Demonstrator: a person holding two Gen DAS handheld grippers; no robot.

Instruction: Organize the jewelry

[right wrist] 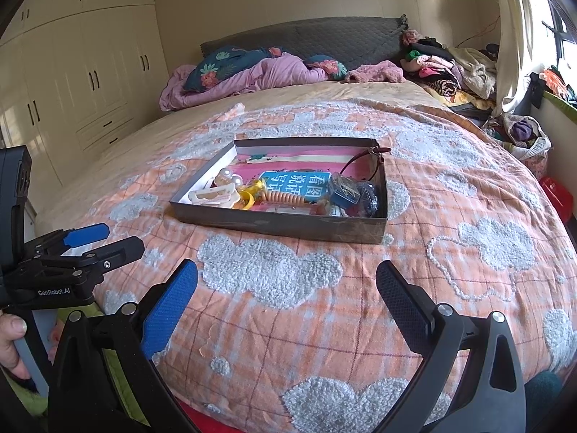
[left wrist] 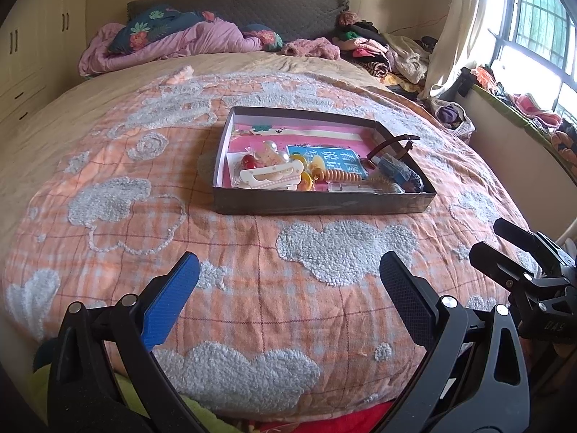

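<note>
A shallow dark box [left wrist: 317, 205] [right wrist: 274, 224] sits on the bed and holds several pieces of jewelry and hair accessories: a white hair clip [left wrist: 270, 177] [right wrist: 212, 195], pearl beads [left wrist: 268, 151], a coiled orange band [left wrist: 337, 175] [right wrist: 285, 197], a blue booklet [left wrist: 324, 158] [right wrist: 295, 180] and a brown strap [left wrist: 393, 142] [right wrist: 364, 157] over the right rim. My left gripper [left wrist: 288, 263] is open and empty, well short of the box. My right gripper [right wrist: 286, 270] is open and empty, also short of the box. Each gripper shows at the edge of the other's view.
An orange plaid blanket [left wrist: 216, 245] with fluffy cloud patches covers the bed. Purple bedding and pillows [left wrist: 173, 39] lie at the headboard. A pile of clothes [left wrist: 382, 50] is at the far right. Wardrobes [right wrist: 72, 72] stand on the left, a window sill [left wrist: 523, 115] on the right.
</note>
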